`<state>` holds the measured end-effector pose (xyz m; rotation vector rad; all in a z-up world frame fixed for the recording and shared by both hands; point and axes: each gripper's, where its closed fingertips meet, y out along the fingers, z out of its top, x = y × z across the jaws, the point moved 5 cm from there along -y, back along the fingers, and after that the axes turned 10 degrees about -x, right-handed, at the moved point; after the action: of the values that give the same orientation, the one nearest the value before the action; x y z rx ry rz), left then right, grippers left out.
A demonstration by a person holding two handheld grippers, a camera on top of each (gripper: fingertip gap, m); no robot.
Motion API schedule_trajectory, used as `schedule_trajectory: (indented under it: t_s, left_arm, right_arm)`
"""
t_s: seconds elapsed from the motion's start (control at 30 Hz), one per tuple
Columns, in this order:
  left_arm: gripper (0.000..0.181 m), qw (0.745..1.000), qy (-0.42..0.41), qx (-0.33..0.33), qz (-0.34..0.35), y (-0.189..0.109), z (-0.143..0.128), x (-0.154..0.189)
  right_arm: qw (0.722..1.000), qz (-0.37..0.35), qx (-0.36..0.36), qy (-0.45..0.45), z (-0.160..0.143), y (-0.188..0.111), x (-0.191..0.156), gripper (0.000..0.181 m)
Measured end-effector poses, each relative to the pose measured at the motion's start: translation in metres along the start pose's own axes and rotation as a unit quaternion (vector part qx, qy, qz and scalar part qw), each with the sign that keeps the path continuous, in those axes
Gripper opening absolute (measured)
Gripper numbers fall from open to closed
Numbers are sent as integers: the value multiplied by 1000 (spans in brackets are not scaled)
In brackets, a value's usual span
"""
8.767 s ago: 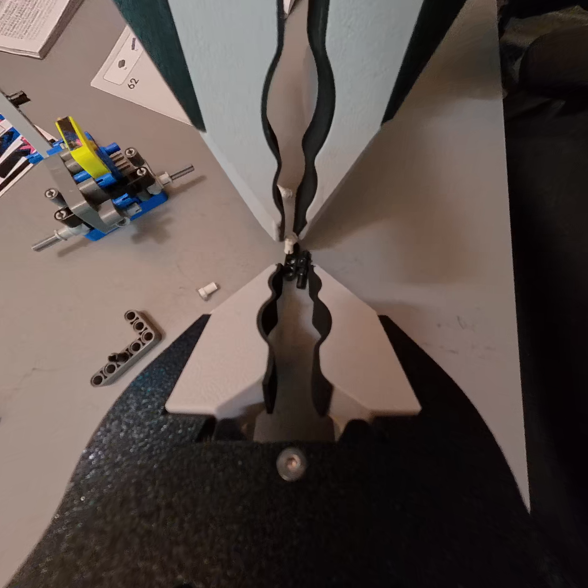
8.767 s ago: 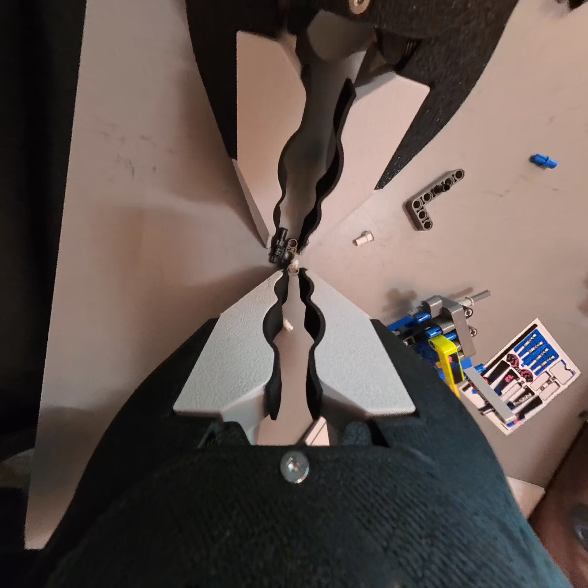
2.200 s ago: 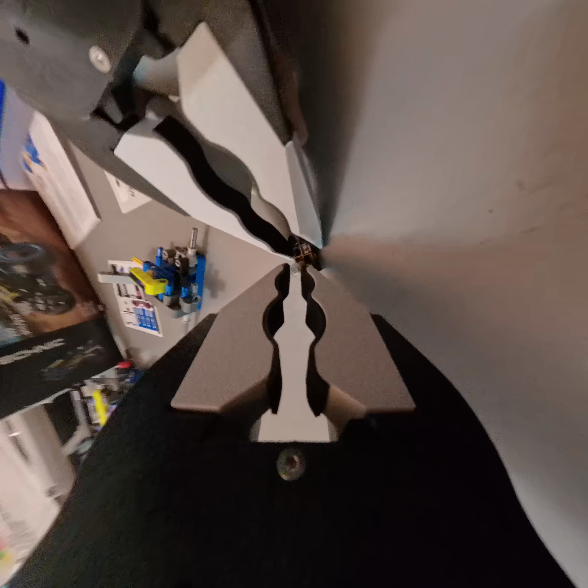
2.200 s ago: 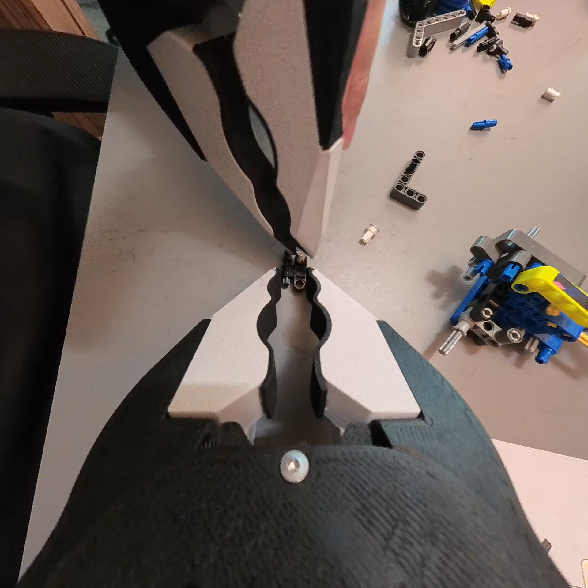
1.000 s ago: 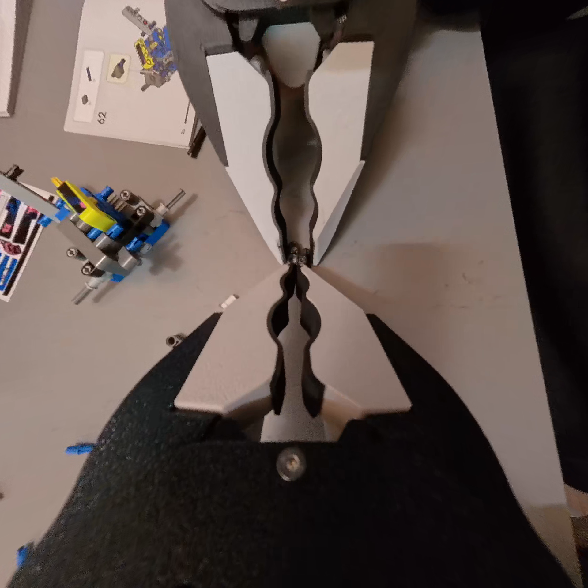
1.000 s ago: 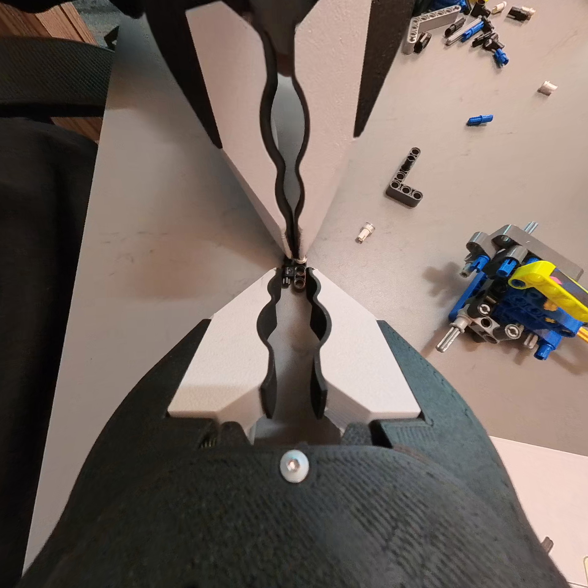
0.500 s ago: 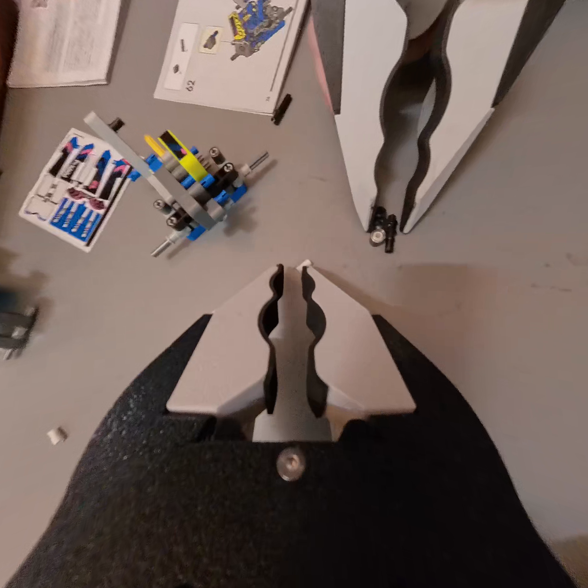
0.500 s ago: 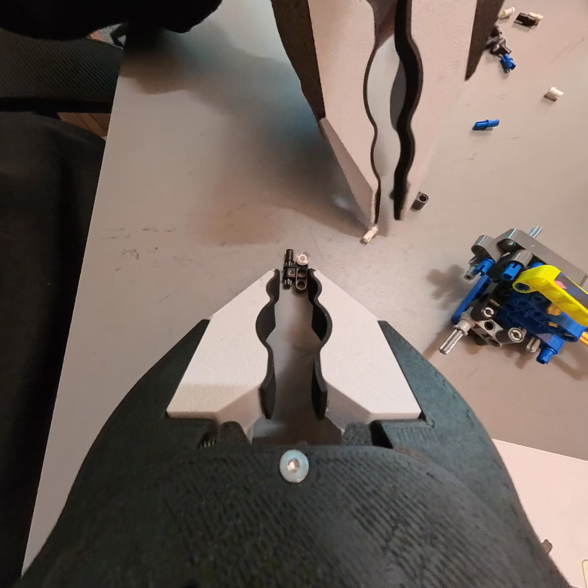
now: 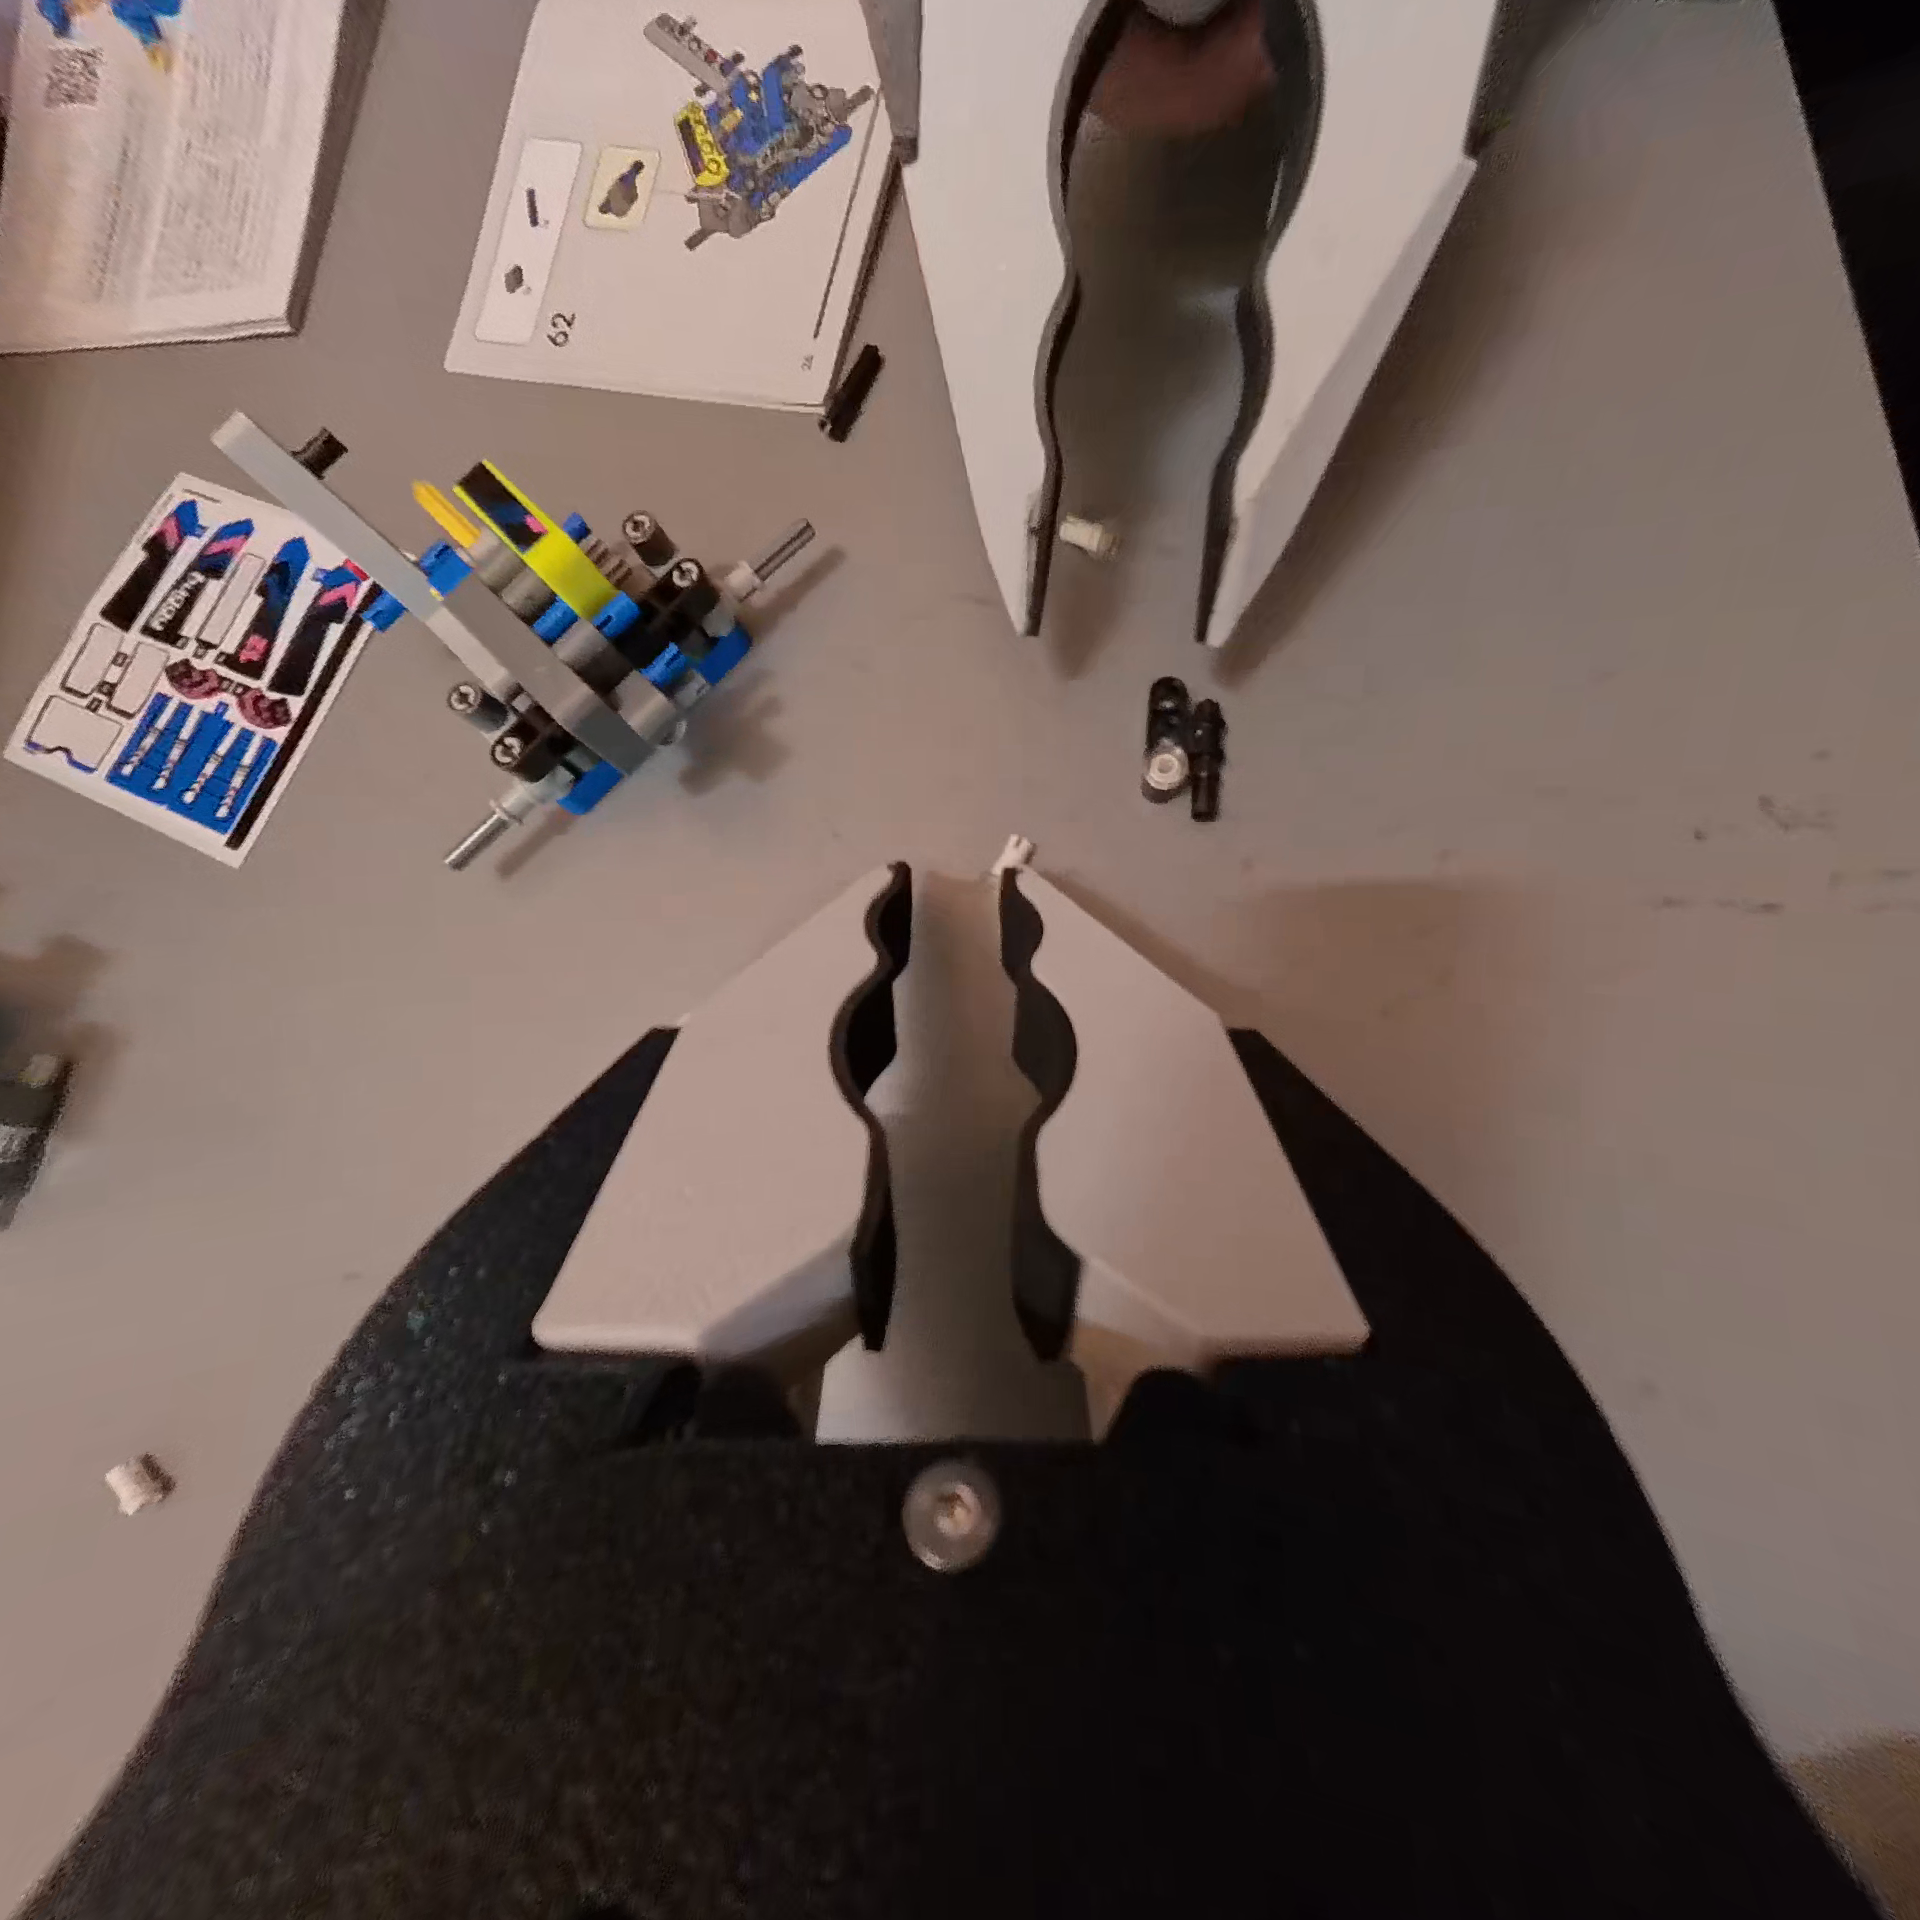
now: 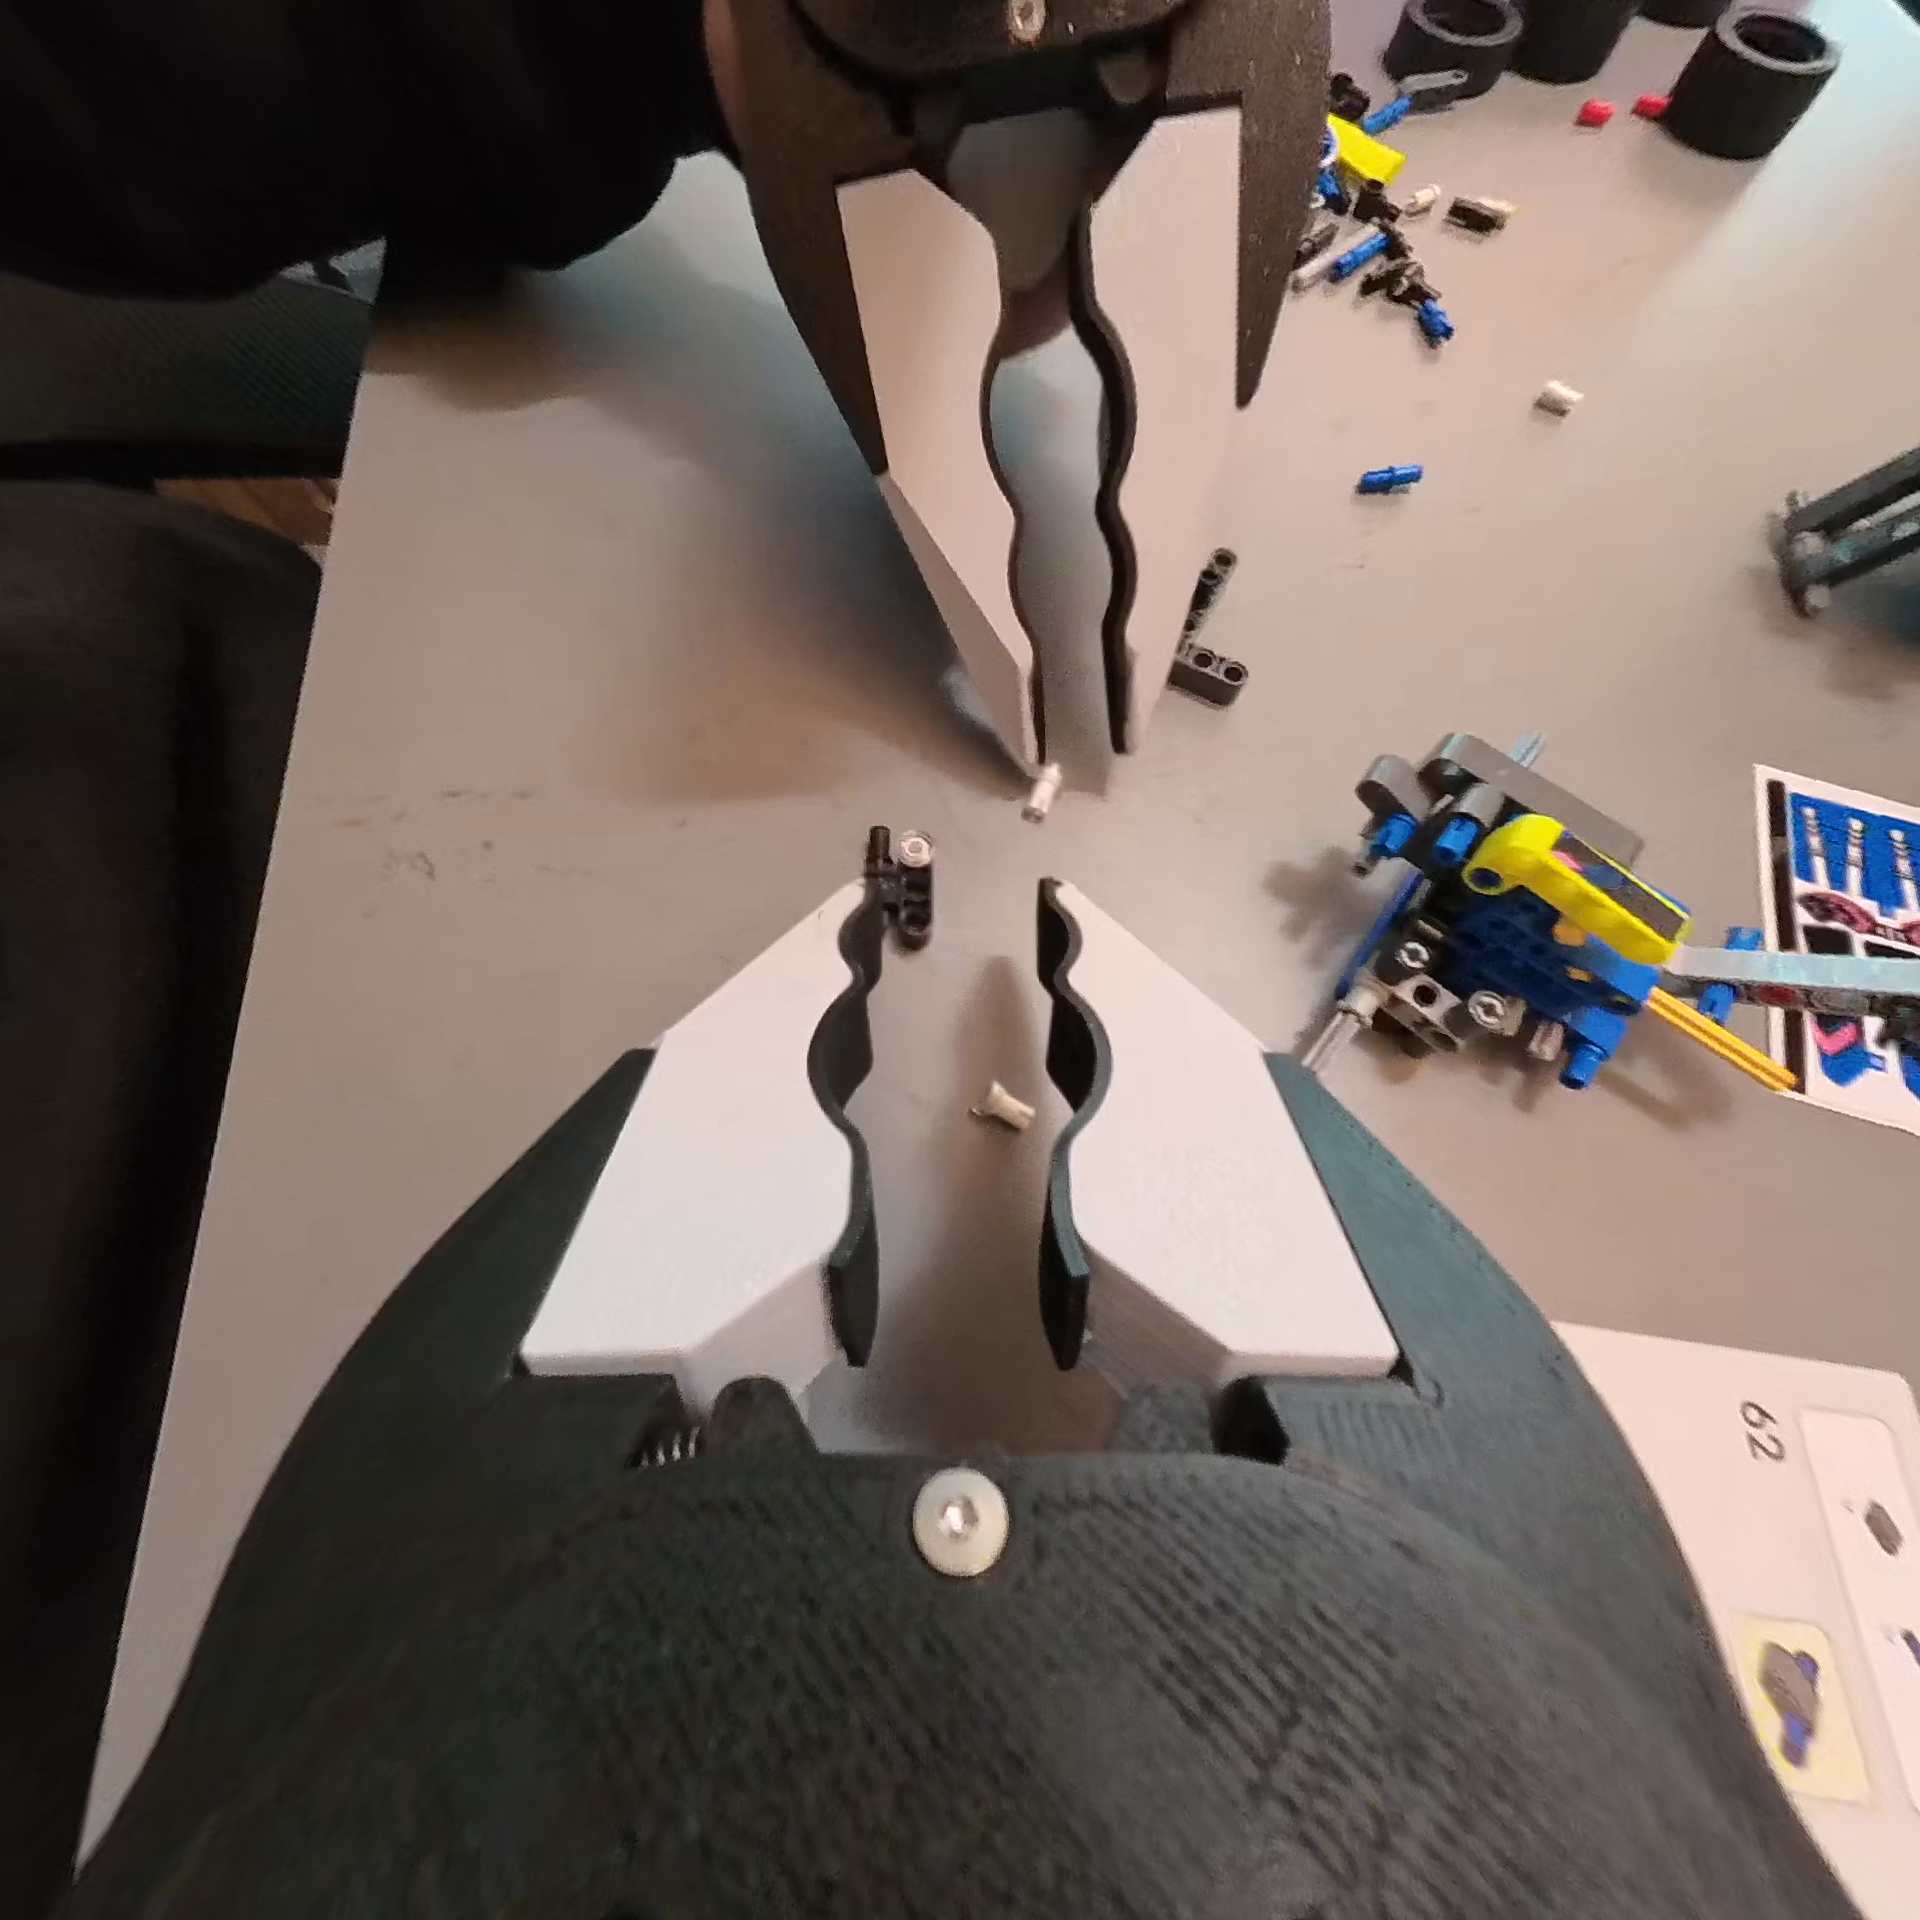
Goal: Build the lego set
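Observation:
A small black connector (image 9: 1184, 743) with a white pin set in it lies on the grey table, loose. It also shows in the right wrist view (image 10: 902, 873), just beside the left fingertip of my right gripper (image 10: 956, 891), which is open and empty. A second white pin (image 10: 1003, 1103) lies on the table between its fingers. My left gripper (image 9: 956, 878) is slightly open and empty. A white peg (image 9: 1013, 854) lies at its right fingertip. The partial blue, grey and yellow build (image 9: 582, 634) stands to the left.
An instruction booklet (image 9: 675, 197) and a sticker sheet (image 9: 187, 665) lie near the build (image 10: 1507, 935). A grey L-beam (image 10: 1210, 623), a blue pin (image 10: 1389, 477), a pile of loose parts (image 10: 1371, 239) and black tyres (image 10: 1756, 83) lie farther off. The table edge runs close on the right (image 9: 1829, 312).
The grippers, tip to tip a second ago, have drawn apart. My right gripper has opened and let go of the black connector, which now lies on the table.

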<state>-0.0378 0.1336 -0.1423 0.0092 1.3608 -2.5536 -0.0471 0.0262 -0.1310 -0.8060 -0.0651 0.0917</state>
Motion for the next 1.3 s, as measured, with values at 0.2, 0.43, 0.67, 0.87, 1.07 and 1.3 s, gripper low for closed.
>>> schedule_trajectory:
  t_s: [0.2, 0.43, 0.67, 0.87, 1.07, 1.3]
  left_arm:
    - [10, 998, 34, -21, -57, 5, -2, 6]
    - [5, 998, 24, 2, -63, 8, 1, 11]
    - [5, 987, 98, 74, 108, -26, 38, 9]
    - [4, 957, 191, 85, 201, -44, 66, 25]
    - [4, 948, 210, 85, 222, -47, 71, 27]
    - [5, 945, 218, 89, 226, -48, 71, 28]
  right_arm:
    - [1000, -9, -19, -1, -5, 2, 1, 24]
    - [1000, -21, -19, 5, -6, 1, 4, 20]
    - [997, -27, 38, 58, 4, -9, 11, 19]
    - [951, 99, 218, 198, 21, -39, 17, 17]
    - [932, 154, 252, 210, 27, -42, 10, 10]
    - [936, 143, 256, 194, 26, -41, 11, 3]
